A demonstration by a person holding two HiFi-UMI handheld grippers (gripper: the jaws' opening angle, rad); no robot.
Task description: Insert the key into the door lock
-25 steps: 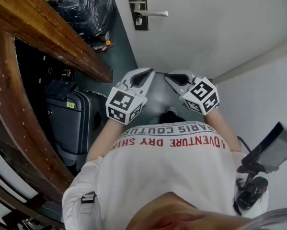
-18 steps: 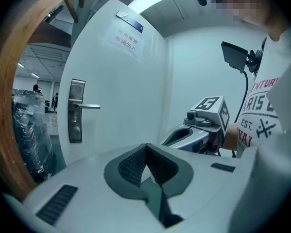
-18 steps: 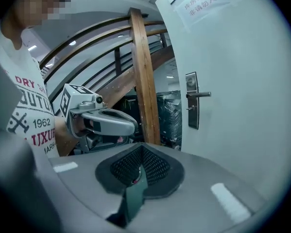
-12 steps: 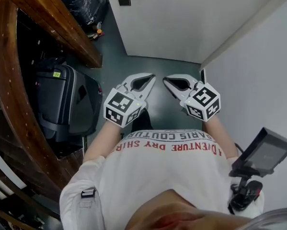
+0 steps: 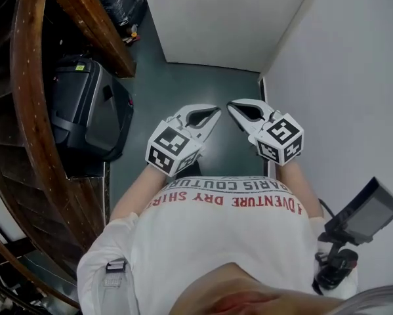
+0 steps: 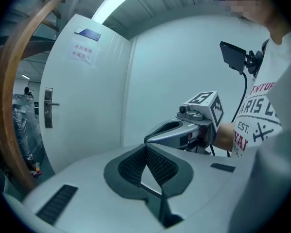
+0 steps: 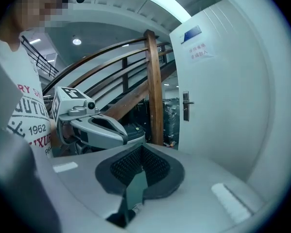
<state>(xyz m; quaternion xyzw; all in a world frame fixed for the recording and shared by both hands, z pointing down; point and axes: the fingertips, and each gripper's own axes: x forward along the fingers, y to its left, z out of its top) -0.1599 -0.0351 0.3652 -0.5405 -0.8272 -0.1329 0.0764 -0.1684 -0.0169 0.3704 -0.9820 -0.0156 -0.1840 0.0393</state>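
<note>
Open floor [image 5: 189, 87] runs to door [image 5: 229, 18] at 12 o'clock. Suitcase [image 5: 84, 110] and wooden stair beam [image 5: 94, 21] crowd 10 o'clock. Wall [image 5: 353, 77] closes 3 o'clock.

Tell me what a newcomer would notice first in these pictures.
First come the left tool and right tool, each with a black-and-white marker cube, held side by side in front of the person with jaws shut. Ahead stands a white door with its lock near the left edge. To the left, a black suitcase sits beside a curved wooden rail.
</note>
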